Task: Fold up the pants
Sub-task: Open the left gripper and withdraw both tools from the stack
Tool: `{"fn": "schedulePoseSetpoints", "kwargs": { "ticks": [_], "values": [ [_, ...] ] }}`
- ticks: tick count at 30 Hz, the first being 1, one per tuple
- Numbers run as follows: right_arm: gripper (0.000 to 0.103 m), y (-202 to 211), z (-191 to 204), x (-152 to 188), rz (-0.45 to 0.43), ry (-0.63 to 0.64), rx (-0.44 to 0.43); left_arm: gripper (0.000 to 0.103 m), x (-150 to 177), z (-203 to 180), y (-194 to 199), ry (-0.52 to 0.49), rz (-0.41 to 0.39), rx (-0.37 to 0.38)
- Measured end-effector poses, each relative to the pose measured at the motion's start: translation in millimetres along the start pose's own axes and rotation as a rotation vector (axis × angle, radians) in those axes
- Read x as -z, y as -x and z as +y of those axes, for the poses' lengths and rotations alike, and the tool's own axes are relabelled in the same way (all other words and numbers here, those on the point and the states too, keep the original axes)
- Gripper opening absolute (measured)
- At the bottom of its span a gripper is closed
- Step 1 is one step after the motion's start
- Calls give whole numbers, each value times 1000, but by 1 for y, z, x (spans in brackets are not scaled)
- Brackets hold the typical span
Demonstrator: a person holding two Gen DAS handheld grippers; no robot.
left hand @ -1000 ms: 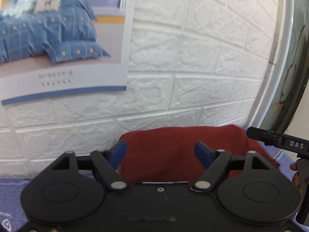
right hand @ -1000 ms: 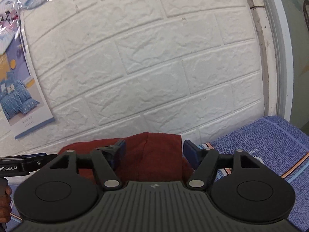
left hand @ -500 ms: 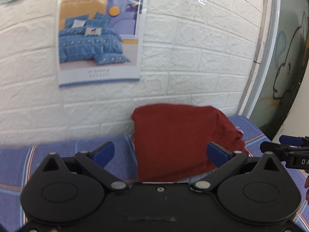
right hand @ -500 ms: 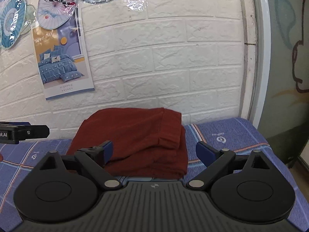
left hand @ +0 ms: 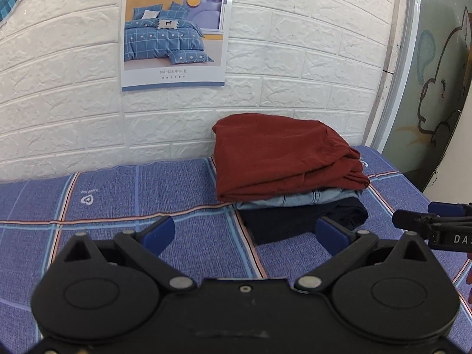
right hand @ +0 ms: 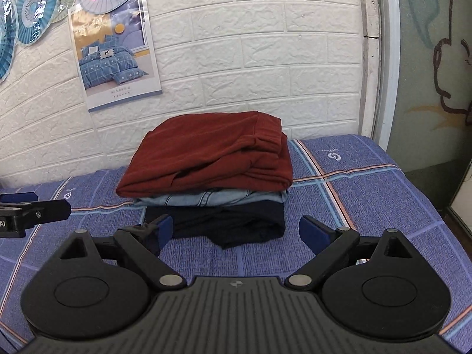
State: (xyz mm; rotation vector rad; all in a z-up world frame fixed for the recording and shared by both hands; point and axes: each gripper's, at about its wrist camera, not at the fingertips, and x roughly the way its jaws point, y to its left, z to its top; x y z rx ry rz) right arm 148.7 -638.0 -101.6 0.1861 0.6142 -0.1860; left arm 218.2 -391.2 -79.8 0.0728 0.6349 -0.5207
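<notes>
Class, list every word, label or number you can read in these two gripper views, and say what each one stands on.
"Sweet DAY": top of the bedding poster on the brick wall.
"DAS": side of the right gripper, cut off by the frame edge.
"AI": side of the left gripper, also cut off.
Small print at the poster's foot and the logos on the blue bedsheet: too small to read.

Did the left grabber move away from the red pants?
Yes. The left gripper backed away from the brick wall: the red pants and poster look smaller now, and more bedsheet shows.
</notes>
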Motion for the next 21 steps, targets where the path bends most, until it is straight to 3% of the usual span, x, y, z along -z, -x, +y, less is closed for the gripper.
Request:
{"fn": "schedulePoseSetpoints", "kwargs": {
  "ticks": [21],
  "values": [
    [103,23,11,-2,-37,6,8,103,1,-3,18,-5,3,12]
  ]
}}
